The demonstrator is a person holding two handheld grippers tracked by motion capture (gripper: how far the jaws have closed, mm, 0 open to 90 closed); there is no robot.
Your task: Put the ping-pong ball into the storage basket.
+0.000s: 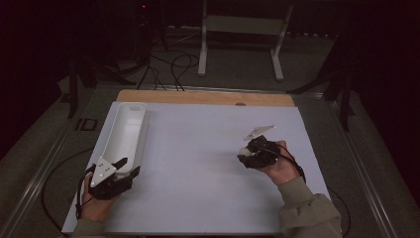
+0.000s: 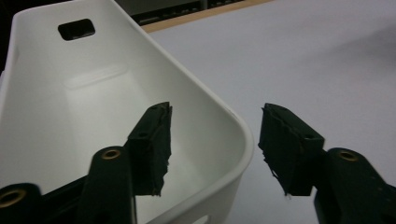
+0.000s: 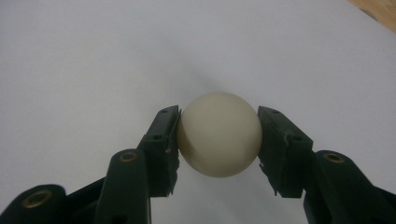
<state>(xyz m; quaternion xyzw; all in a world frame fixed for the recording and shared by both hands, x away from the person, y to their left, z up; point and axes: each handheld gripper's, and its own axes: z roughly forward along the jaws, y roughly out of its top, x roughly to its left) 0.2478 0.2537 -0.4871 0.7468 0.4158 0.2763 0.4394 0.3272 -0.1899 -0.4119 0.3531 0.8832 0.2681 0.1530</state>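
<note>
White bin [image 2: 70,116] on counter [image 1: 198,163]: nothing visible inside. Left tool [image 2: 212,144] released, jaws straddling the bin's near corner. Right tool [image 3: 217,140], well apart from bin, grasping a cream ball [image 3: 218,134].

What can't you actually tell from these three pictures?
- Near end of the white bin: cut off by the left gripper view's bottom edge, behind the open left gripper.
- Ball: its sides are covered by the right gripper.
- Floor beyond the table: too dark in the high view.
</note>
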